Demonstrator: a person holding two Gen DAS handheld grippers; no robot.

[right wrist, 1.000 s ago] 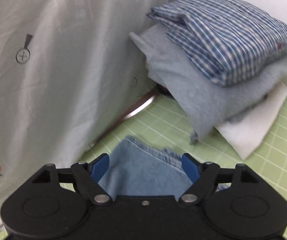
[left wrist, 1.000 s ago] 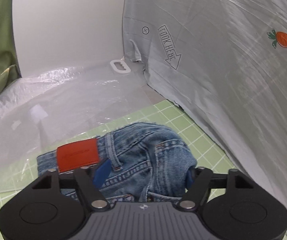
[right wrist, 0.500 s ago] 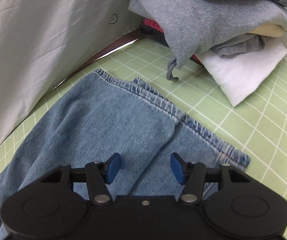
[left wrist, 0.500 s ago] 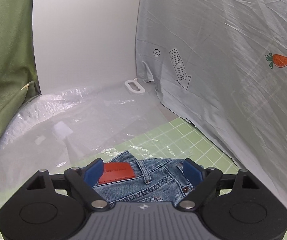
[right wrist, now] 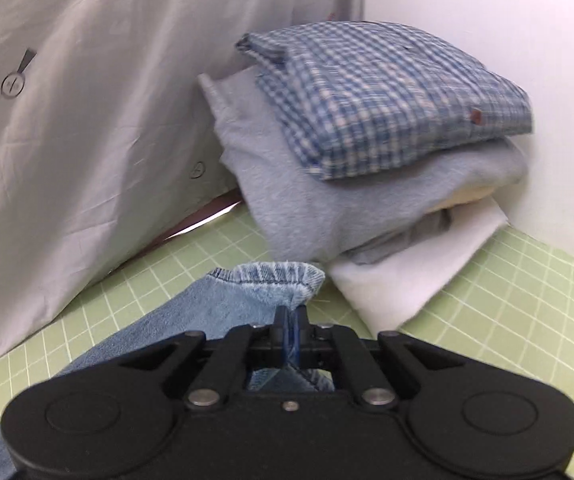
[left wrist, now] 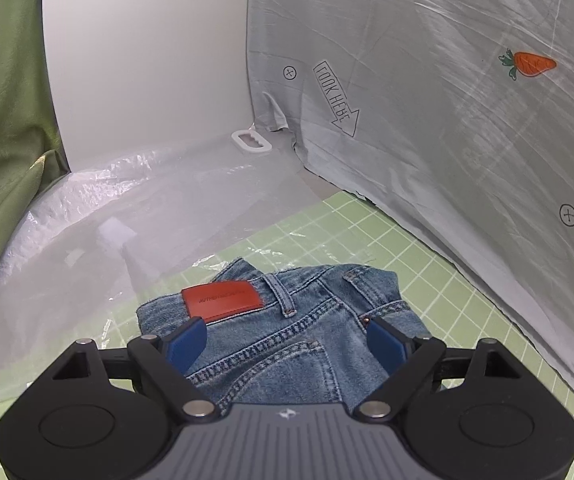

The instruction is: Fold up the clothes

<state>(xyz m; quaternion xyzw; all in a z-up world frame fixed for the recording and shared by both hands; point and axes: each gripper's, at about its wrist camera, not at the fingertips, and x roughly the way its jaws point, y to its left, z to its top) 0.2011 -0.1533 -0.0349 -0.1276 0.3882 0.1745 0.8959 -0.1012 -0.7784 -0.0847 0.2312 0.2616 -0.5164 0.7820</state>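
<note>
Where half a second ago the right gripper (right wrist: 291, 326) stood open over flat denim, its fingers are now pressed together on the hem end of the jeans (right wrist: 271, 280), a fold of pale cuff being bunched up just beyond the tips. From this grasp the leg is seen to run back and left across the green gridded worktop (right wrist: 507, 280). Just beyond the cuff, to the right, a stack of folded clothes (right wrist: 367, 152) is piled, a checked shirt on top and a white piece at the bottom. The left gripper (left wrist: 287, 344) is held wide open above the waistband end of the jeans (left wrist: 295, 320), nothing being gripped; the red leather patch (left wrist: 223, 300) lies just past its left finger. Clear plastic sheeting (left wrist: 127, 216) lies farther off to the left, and a grey cloth backdrop (left wrist: 447, 120) hangs to the right. With the hem secured, the lengthwise fold toward the waist is judged ready to begin.
</note>
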